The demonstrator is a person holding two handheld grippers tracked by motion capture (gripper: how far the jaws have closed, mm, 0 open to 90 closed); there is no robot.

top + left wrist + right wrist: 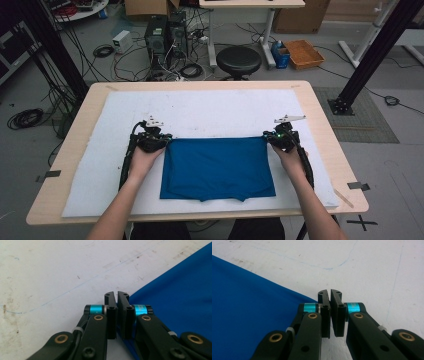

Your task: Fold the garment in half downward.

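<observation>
Both grippers are sitting at the far corners of the blue shorts [217, 167]: our left gripper [161, 144] is pinching the far-left corner with jaws closed, and our right gripper [272, 139] is pinching the far-right corner likewise. We are keeping the blue shorts lying flat on the white mat [210, 107], waistband edge stretched between us.

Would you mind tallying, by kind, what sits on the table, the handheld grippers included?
Blue garment: 1
White mat: 1
Grippers: 2, the left gripper and the right gripper, each shut at a far corner of the garment
Total: 4
</observation>
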